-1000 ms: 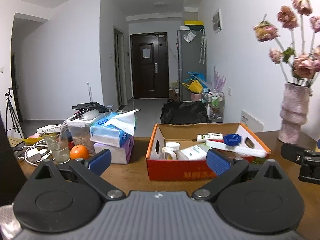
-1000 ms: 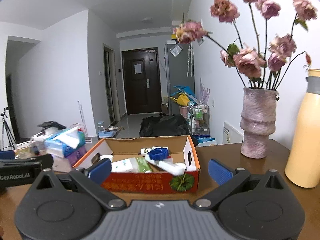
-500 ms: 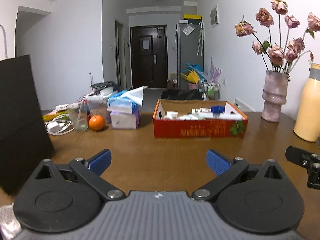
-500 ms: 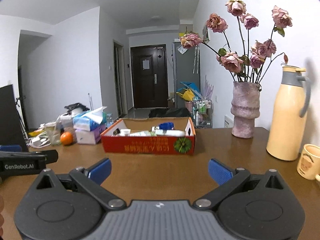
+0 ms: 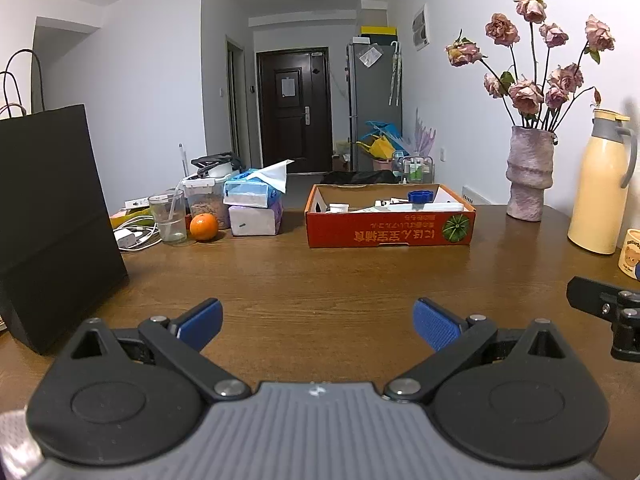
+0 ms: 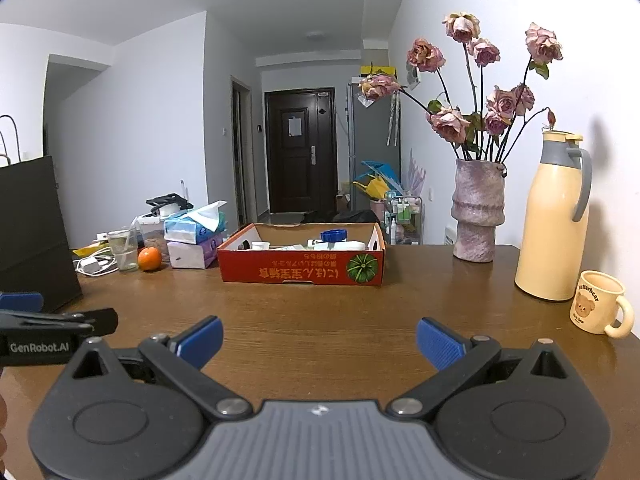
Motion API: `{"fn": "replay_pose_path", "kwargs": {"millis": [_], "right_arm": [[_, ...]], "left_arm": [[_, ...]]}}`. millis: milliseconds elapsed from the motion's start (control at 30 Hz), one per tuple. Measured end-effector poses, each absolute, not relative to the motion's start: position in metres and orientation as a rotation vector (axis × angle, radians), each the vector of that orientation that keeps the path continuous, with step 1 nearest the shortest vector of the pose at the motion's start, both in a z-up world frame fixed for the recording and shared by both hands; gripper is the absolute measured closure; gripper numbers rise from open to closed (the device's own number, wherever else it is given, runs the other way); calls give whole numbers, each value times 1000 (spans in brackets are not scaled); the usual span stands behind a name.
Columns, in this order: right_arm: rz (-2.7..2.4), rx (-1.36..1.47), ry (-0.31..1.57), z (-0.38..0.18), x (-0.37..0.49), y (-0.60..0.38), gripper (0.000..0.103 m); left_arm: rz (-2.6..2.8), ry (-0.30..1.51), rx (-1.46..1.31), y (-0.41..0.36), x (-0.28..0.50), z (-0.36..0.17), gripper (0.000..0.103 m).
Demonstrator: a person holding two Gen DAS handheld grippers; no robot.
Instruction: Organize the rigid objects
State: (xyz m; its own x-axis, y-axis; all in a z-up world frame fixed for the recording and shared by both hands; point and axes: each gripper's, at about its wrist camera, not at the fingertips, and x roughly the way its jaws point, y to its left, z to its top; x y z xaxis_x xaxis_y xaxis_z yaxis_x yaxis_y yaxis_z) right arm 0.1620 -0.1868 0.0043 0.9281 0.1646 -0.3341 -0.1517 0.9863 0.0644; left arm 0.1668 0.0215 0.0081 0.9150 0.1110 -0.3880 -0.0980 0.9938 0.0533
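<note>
An orange cardboard box [image 5: 390,230] stands on the wooden table [image 5: 320,280] far ahead, holding several items, among them a blue-capped bottle [image 5: 420,196] and white tubes. It also shows in the right wrist view [image 6: 302,268]. My left gripper [image 5: 318,322] is open and empty, low over the table's near part, well back from the box. My right gripper [image 6: 320,342] is open and empty too, beside the left one, whose side [image 6: 44,330] shows at the left edge.
A black paper bag [image 5: 52,220] stands at the left. Tissue packs [image 5: 254,206], an orange [image 5: 204,227], a glass [image 5: 168,218] and cables sit left of the box. A vase of roses [image 6: 478,208], a cream thermos [image 6: 554,216] and a bear mug [image 6: 598,306] stand at the right.
Both grippers have drawn back from the box toward the table's near edge. The box now looks much smaller and farther. The bag, thermos and mug have come into view.
</note>
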Motion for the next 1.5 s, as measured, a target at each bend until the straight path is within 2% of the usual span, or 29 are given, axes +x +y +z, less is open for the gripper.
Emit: {"fn": "replay_pose_path", "kwargs": {"millis": [1500], "right_arm": [[167, 39, 347, 3, 149, -185, 0]], "left_arm": [[103, 400, 27, 19, 156, 12, 0]]}}
